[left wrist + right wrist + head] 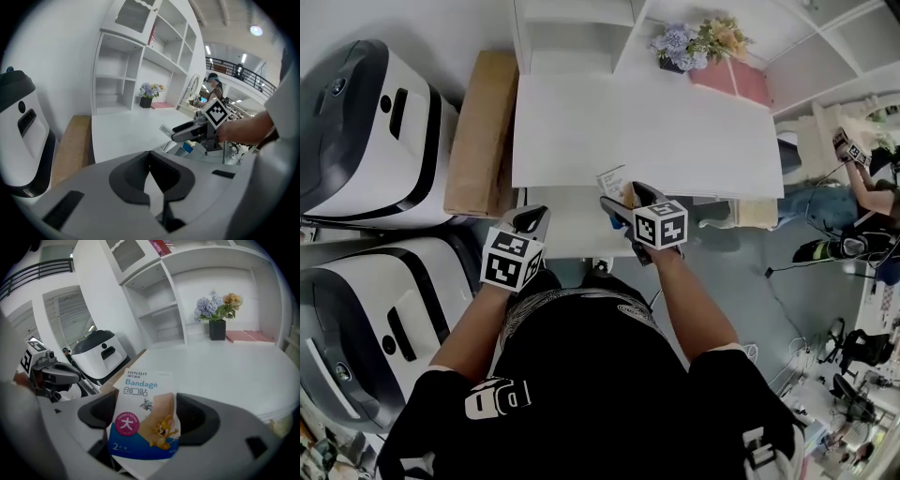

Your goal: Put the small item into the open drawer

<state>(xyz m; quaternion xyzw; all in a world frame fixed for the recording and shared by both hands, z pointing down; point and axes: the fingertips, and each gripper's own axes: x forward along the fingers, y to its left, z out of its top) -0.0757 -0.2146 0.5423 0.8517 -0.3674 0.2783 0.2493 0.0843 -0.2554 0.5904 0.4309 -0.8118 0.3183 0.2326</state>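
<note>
The small item is a flat bandage packet [145, 413] with cartoon print and a blue lower edge. My right gripper [150, 405] is shut on it and holds it upright. In the head view the packet [612, 180] sticks up from the right gripper [621, 202] at the front edge of the white desk [647, 122], over the open white drawer [572, 234]. My left gripper [530, 218] hovers over the drawer's left part. Its jaws [150, 157] meet at the tips with nothing between them. From the left gripper view the right gripper [194, 132] holds the packet [166, 130] above the drawer [180, 148].
Two white-and-black machines [366, 131] [375, 319] stand at the left, beside a brown cardboard box [483, 131] against the desk. A flower pot [694, 42] and a pink book [731, 80] sit at the desk's back. White shelves rise behind. A person [862, 187] sits at far right.
</note>
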